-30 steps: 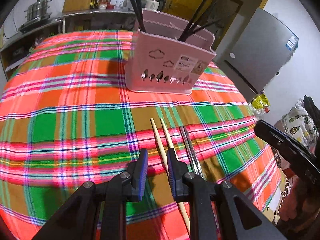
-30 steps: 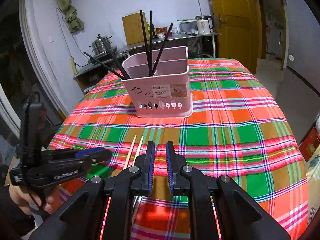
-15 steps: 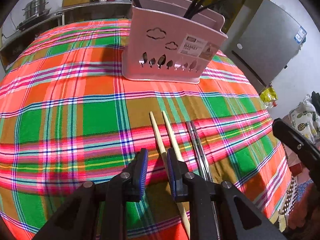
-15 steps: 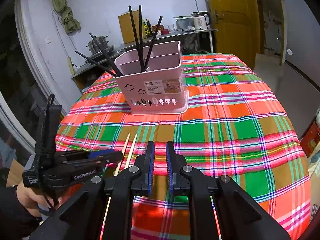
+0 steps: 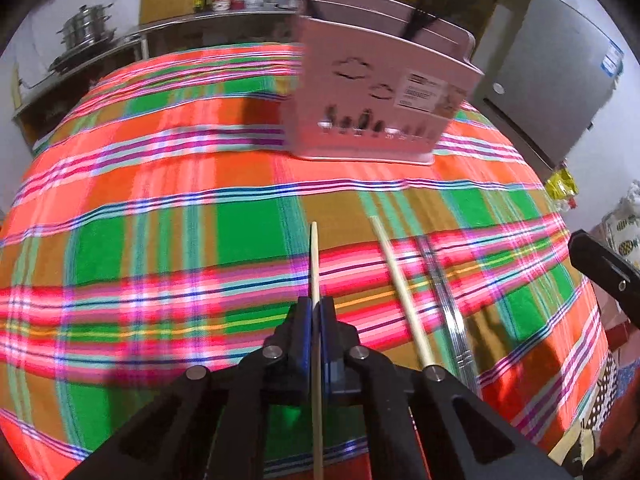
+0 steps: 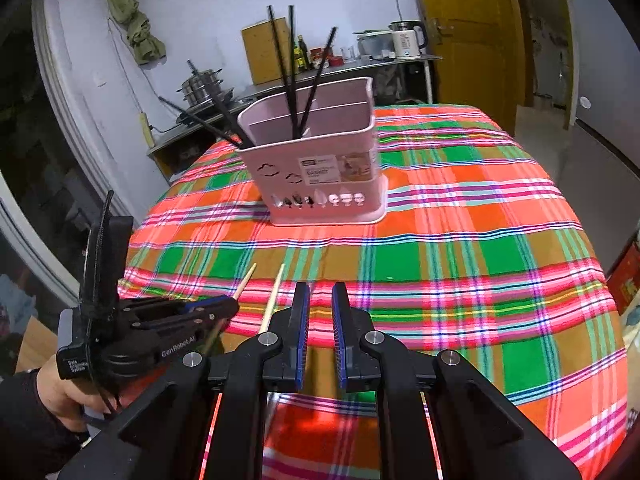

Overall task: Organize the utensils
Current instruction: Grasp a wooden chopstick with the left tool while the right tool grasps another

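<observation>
In the left wrist view my left gripper [image 5: 315, 306] is shut on a wooden chopstick [image 5: 314, 256] that points ahead between the blue pads. Its twin, a second wooden chopstick [image 5: 400, 292], lies on the plaid tablecloth [image 5: 160, 208] just to the right, beside a pair of metal chopsticks [image 5: 444, 300]. The pink utensil basket [image 5: 380, 100] stands farther back. In the right wrist view my right gripper [image 6: 320, 304] hovers over the cloth, jaws a little apart with nothing between them. There the left gripper [image 6: 216, 306] holds the chopstick [image 6: 246, 280], and black chopsticks [image 6: 292, 68] stand in the basket [image 6: 320, 168].
The round table drops off at its near and right edges. A grey fridge [image 5: 552, 80] stands at the right of the left wrist view. A counter with pots [image 6: 204, 84] and a kettle [image 6: 406, 40] runs along the back wall. A person's hand [image 6: 60, 388] grips the left tool.
The left jaws have closed on the left wooden chopstick, which now points away from its twin. The left view has tilted and blurred. The right gripper has held still.
</observation>
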